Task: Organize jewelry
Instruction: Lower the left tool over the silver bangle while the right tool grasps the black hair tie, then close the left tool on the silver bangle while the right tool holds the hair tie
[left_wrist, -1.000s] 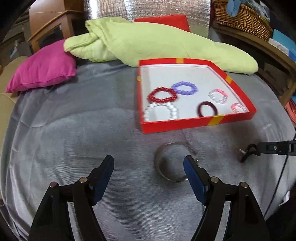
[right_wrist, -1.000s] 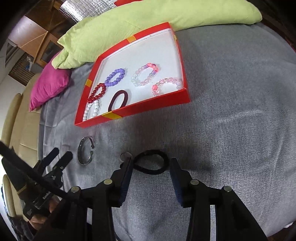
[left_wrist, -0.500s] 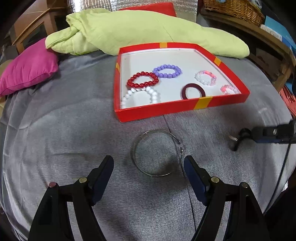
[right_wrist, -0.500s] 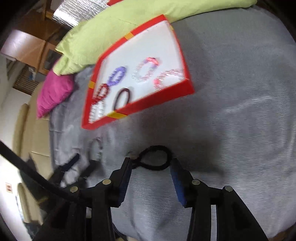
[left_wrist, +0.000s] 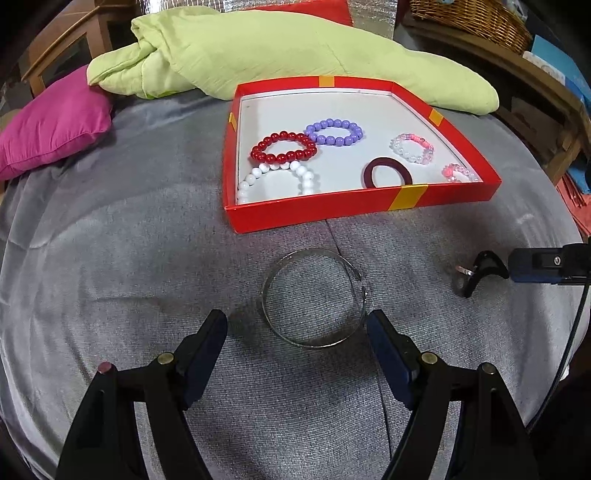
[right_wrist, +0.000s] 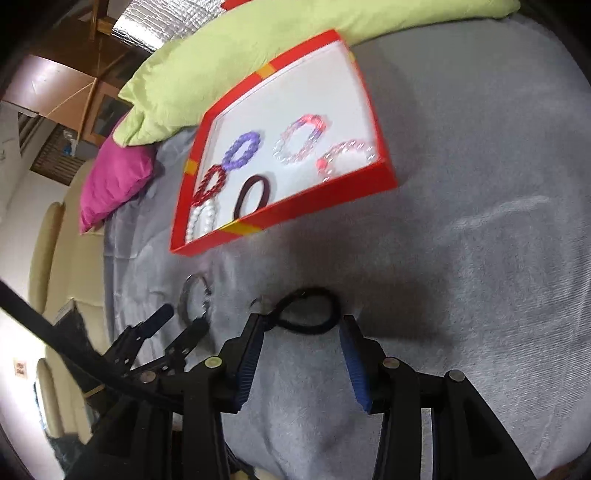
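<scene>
A thin silver bangle (left_wrist: 314, 297) lies on the grey cloth just in front of my open left gripper (left_wrist: 297, 326), between its fingertips and a red tray (left_wrist: 364, 210). The tray holds red (left_wrist: 283, 147), purple (left_wrist: 334, 132), white (left_wrist: 275, 179) and pink bead bracelets and a maroon ring (left_wrist: 388, 173). A black hair tie (right_wrist: 308, 310) lies on the cloth between the tips of my open right gripper (right_wrist: 304, 326), touching the left pad. The bangle (right_wrist: 192, 297) and the tray (right_wrist: 295, 216) also show in the right wrist view.
A green cushion (left_wrist: 288, 48) and a pink pillow (left_wrist: 51, 125) lie behind the tray. A wicker basket (left_wrist: 469, 14) sits on a shelf at the back right. The right gripper's tip (left_wrist: 539, 264) shows at the left wrist view's right edge.
My left gripper has shifted so the bangle sits centred between its fingers. My right gripper has tilted and swung; the hair tie stays between its tips.
</scene>
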